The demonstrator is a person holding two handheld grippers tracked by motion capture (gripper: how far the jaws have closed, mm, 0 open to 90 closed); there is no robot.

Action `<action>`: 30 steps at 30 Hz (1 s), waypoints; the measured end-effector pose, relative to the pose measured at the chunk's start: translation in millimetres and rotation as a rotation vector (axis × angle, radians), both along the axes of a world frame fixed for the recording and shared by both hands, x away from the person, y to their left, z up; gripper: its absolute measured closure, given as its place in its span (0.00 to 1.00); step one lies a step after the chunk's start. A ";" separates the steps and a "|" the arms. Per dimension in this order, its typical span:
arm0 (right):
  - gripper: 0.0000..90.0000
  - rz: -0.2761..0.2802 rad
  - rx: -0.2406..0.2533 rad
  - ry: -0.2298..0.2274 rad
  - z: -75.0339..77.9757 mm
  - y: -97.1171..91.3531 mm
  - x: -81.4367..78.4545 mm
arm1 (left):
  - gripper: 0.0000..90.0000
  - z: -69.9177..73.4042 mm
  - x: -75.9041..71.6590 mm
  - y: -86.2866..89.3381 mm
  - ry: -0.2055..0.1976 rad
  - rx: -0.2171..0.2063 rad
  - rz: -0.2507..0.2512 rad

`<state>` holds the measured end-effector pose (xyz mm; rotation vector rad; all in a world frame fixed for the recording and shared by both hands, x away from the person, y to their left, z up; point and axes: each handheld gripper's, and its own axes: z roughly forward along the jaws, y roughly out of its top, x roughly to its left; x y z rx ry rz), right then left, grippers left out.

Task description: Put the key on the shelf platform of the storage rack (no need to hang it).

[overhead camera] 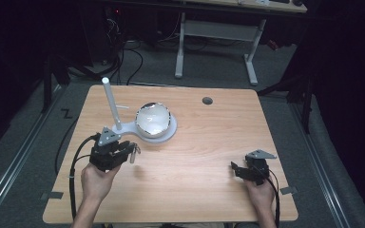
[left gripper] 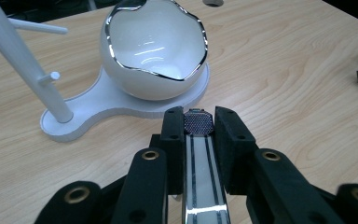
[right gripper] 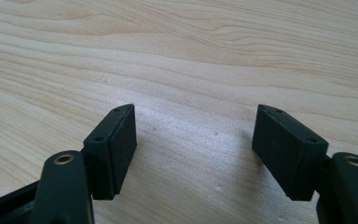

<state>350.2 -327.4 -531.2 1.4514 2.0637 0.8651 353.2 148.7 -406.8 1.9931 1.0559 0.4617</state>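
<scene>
The left tongs (left gripper: 198, 123) were clamped on a slim metal strip (left gripper: 204, 177) with dark stripes and a mesh-patterned tip, which ran lengthwise between the two black pads and poked out just past their ends (what the strip was could not be told). Just ahead of those tongs sat a white egg-shaped bowl (left gripper: 156, 46) with a jagged silver rim, resting on a flat white stand (left gripper: 107, 100). A white post (left gripper: 23, 65) with small pegs rose from the stand, ahead and to the left of the tongs. In the high view the left tongs (overhead camera: 132, 151) hung over the table (overhead camera: 209, 142) near the stand's base. The right tongs (right gripper: 193, 154) stood wide apart, with bare wood between them, well away from the left tongs.
</scene>
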 end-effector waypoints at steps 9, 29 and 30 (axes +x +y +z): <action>0.34 0.000 0.000 0.000 0.0 0.0 0.0 | 0.83 11.0 3.1 -3.4 0.000 -0.030 -0.041; 0.34 0.000 0.001 0.000 0.0 -0.1 0.0 | 0.83 41.0 20.4 -10.3 -0.033 -0.059 -0.089; 0.34 -0.002 0.002 0.001 0.0 0.0 -0.1 | 0.83 42.7 21.5 -10.7 -0.036 -0.061 -0.089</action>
